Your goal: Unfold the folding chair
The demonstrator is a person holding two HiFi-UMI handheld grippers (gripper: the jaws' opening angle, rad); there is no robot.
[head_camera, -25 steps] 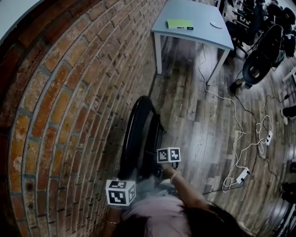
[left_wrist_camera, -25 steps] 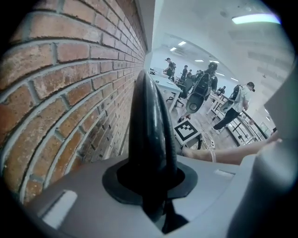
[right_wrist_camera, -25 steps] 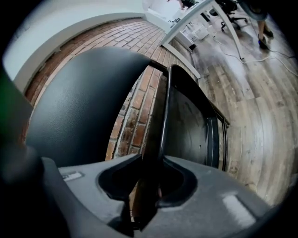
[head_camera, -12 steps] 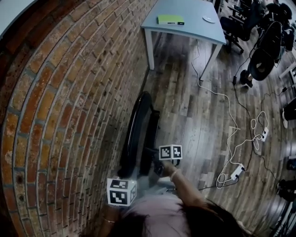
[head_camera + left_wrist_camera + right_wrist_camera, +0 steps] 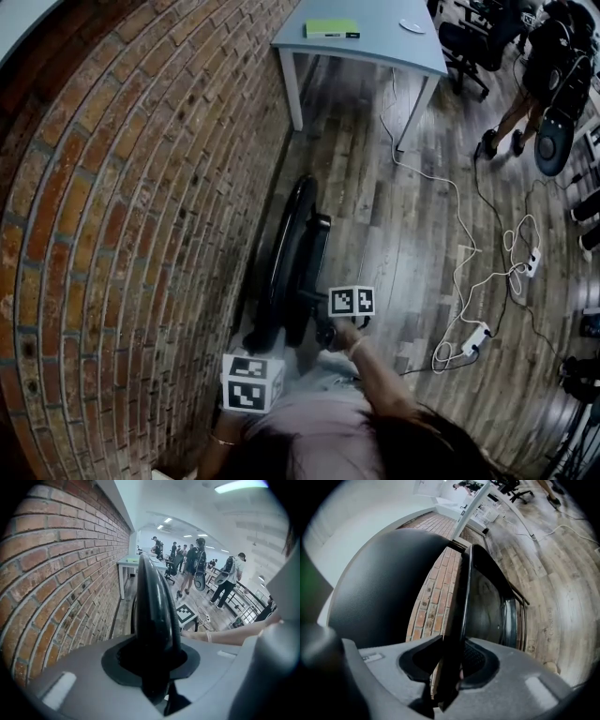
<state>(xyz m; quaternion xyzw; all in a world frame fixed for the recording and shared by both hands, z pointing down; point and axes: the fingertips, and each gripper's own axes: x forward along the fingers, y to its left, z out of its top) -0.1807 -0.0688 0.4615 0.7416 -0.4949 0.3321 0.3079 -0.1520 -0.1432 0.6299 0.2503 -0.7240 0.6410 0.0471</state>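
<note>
Head view: black plastic folding chair point(image 5: 286, 267), folded, standing on edge at the wooden floor point(image 5: 412, 234)'s edge; judged rigid, weighty, slick-rimmed. Left gripper point(image 5: 157, 665), jaws just eased wider, grips its thick rounded rim; right gripper point(image 5: 450, 665) clamps a thin panel edge.

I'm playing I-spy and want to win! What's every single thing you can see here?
folded black folding chair: one, black, standing on its edge beside the wall
red brick wall: one, red-brown, left
grey table with white legs: one, grey, top, by the wall
flat green box: one, green, on the table
white cables with power strips: several, white, on the floor at right
wooden plank floor: one, grey-brown, underfoot
people: several, mostly dark clothes, far end of the room
left gripper: one, grey, clamped on the chair's thick rim; jaws have just been opening slightly
right gripper: one, grey, clamped on the chair's thin edge
</note>
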